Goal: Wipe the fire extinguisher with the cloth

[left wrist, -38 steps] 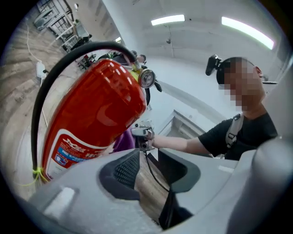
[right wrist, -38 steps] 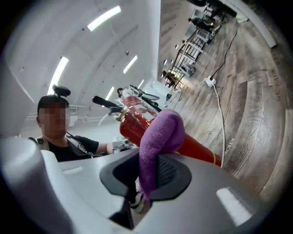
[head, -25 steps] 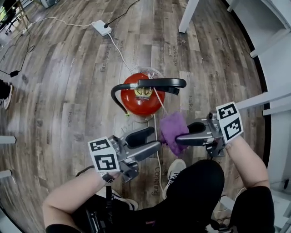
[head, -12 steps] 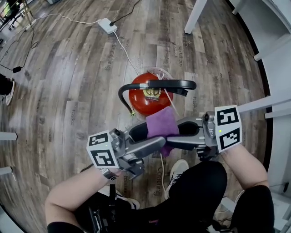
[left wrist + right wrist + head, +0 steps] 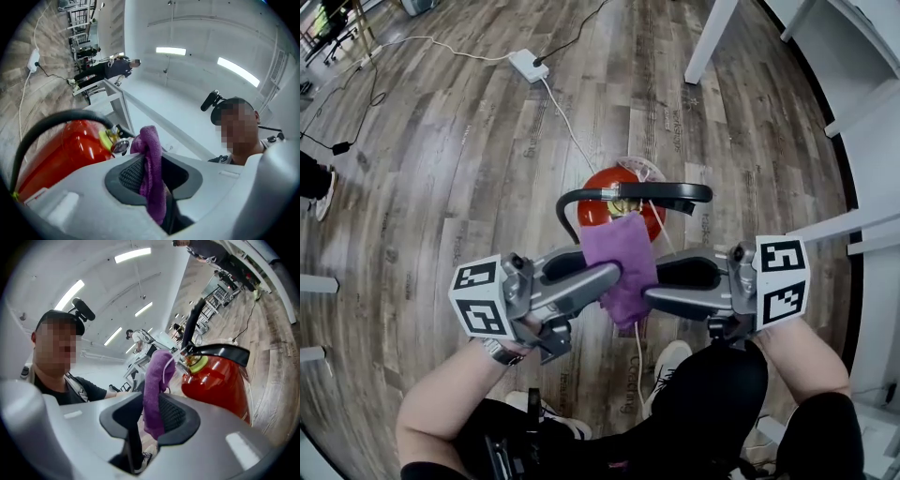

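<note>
A red fire extinguisher (image 5: 602, 208) with a black handle (image 5: 661, 193) and hose stands upright on the wood floor. The purple cloth (image 5: 622, 262) hangs above its near side, between the two grippers, which face each other. My left gripper (image 5: 605, 278) has just been closing, and its jaws now pinch the cloth (image 5: 151, 173); the extinguisher (image 5: 70, 150) shows behind it. My right gripper (image 5: 651, 284) has just been opening. The cloth (image 5: 154, 394) lies against one of its pads, with a gap on the other side, and the extinguisher (image 5: 218, 380) stands just beyond.
A white power strip (image 5: 529, 64) and its cable lie on the floor beyond the extinguisher. A white table leg (image 5: 711, 37) stands at the back, and white furniture runs along the right. The person's shoe (image 5: 667, 361) is near the extinguisher's base.
Both grippers rose and drew together over the extinguisher. The cloth, at first held by the right gripper alone, now sits in the left jaws, and the right jaws have spread.
</note>
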`<state>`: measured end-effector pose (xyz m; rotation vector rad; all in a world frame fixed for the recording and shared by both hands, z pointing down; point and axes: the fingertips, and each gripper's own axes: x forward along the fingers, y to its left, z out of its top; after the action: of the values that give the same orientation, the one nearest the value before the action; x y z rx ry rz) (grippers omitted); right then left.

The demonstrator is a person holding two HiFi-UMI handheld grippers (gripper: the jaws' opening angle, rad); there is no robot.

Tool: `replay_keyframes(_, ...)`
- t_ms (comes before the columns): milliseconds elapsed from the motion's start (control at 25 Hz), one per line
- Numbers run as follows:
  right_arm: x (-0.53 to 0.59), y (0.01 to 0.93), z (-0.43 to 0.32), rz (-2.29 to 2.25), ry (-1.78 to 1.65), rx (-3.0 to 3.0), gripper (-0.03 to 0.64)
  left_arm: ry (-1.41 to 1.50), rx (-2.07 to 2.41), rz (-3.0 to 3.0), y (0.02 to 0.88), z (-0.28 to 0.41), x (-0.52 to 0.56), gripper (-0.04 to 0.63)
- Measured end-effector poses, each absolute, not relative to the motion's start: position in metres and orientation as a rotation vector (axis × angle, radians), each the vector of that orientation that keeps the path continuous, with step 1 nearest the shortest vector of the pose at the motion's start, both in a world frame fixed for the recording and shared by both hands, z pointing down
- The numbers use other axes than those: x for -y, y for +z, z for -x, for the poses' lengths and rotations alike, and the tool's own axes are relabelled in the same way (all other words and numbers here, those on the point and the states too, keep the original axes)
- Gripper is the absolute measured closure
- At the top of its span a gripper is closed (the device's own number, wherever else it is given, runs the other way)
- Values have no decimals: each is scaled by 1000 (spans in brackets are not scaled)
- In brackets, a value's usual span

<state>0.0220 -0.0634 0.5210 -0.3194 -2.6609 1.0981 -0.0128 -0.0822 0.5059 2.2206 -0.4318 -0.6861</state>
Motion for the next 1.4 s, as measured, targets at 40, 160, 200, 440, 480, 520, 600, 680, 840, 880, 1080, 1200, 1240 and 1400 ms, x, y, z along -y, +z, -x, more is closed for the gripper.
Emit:
replay_keyframes(40,65,514,-24,294,1097,2685,503,-671,425,-2236,500,21,84,515)
replay_keyframes(160,65,491,-26,178,985,2779,554,-585,437,-2291,482,48,93,517)
replay_keyframes(200,63,484,-27,135,940,2804,569,-526,455,-2309,480,58,97,516)
replay_keyframes(440,21,452,-15,221,1125,2833,617,-89,425,-2333,467,107,129,515)
replay_keyframes(480,18,454,-13,239,1131,2832,617,-41,391,-2326,461,111,136,515)
replay_keyframes(520,17,454,-11,251,1131,2839,617,9,351,-2320,458,113,143,514)
replay_keyframes(600,20,449,-10,258,1115,2871,617,120,285,-2311,458,112,159,512)
replay_keyframes(680,27,448,-13,251,1106,2893,617,182,225,-2286,464,107,177,511)
replay_keyframes(840,45,463,-22,164,1084,2910,617,144,36,-2202,477,89,200,511)
replay_keyframes(880,49,464,-24,148,1116,2909,617,147,-7,-2180,485,85,203,512)
replay_keyframes(1080,59,460,-28,154,1255,2904,617,132,-112,-2033,540,71,215,512)
replay_keyframes(1200,62,455,-32,166,1274,2912,617,49,-147,-1940,575,63,217,511)
replay_keyframes(1240,64,454,-33,170,1268,2915,617,8,-151,-1921,584,61,220,509)
replay_keyframes(1400,69,455,-37,165,1230,2922,617,-20,-108,-1892,641,60,226,512)
